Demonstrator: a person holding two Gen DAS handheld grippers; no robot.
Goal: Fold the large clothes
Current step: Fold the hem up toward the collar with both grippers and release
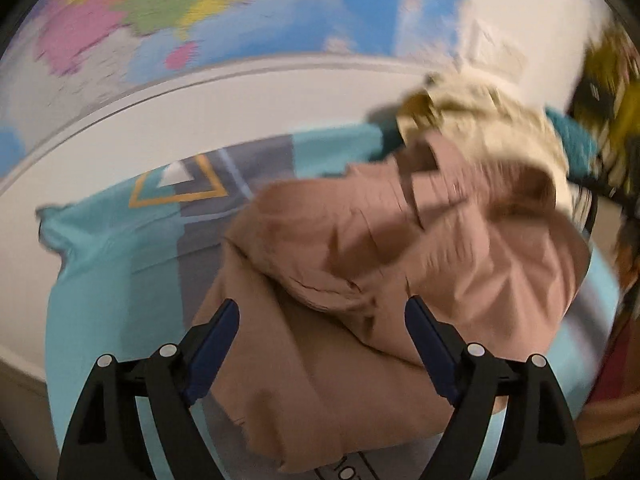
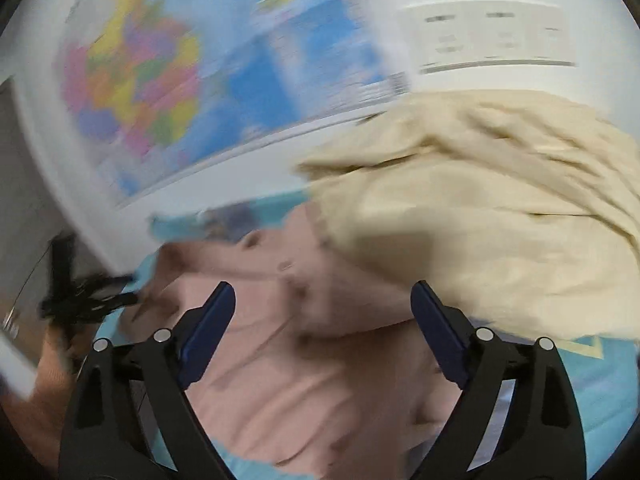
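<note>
Both grippers, left [image 1: 322,316] and right [image 2: 322,300], gape empty above the crumpled pink garment [image 1: 360,240]. Cream cloth [image 2: 480,208] sits at two o'clock. Next, I judge: find pink's edge, clamp, spread.

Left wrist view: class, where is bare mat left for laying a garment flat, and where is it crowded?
Bare mat lies left of the pink garment, up to the white wall. The right is crowded: the cream garment is heaped against the pink one.

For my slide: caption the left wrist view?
Open left gripper above crumpled pink garment, cream garment behind.
</note>
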